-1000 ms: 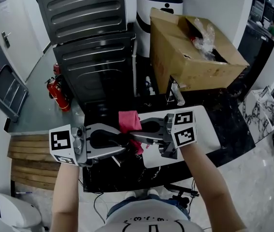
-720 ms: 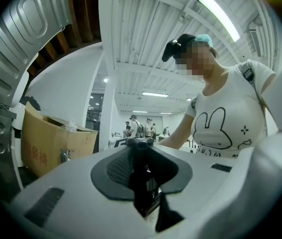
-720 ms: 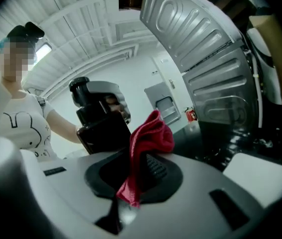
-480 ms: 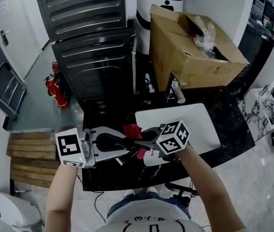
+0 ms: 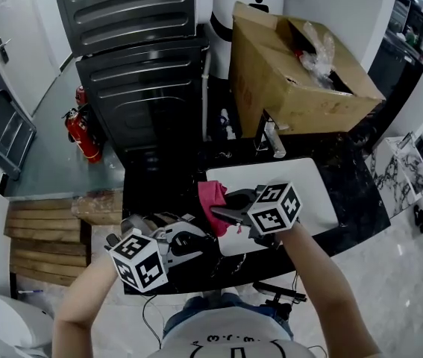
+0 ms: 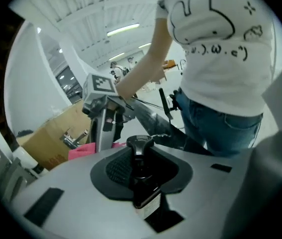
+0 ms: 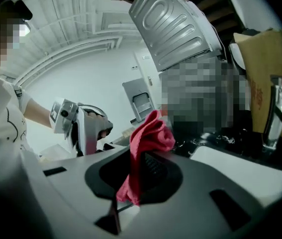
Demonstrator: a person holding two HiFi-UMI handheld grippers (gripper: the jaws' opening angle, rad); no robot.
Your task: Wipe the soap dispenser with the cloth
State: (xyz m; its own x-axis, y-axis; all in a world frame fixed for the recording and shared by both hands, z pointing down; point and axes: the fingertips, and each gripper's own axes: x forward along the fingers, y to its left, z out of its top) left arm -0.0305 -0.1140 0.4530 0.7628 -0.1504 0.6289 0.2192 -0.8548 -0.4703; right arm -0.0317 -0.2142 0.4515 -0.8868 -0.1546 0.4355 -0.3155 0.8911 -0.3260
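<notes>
Black counter (image 5: 368, 207), one white sink (image 5: 312, 189), left claw (image 6: 140, 163) pinching one soap dispenser (image 6: 143, 188), right claw (image 7: 141, 176) pinching one cloth (image 7: 153, 133)

A cardboard box (image 5: 293, 73) stands behind the white sink (image 5: 312, 192) in a black countertop (image 5: 155, 189).

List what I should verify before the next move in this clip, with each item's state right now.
1. Dark pump-top soap dispenser held by the left gripper: ok, the jaws are shut on it.
2. Red cloth clamped in the right gripper: ok.
3. Free cloth past the jaws to wipe with: ok, a bunched fold stands beyond them.
4. Cloth touching the dispenser: not ok, the two are apart in the left gripper view.
5. Which parts of the dispenser need wiping: cannot tell, its surface is too dark to show any dirt.
</notes>
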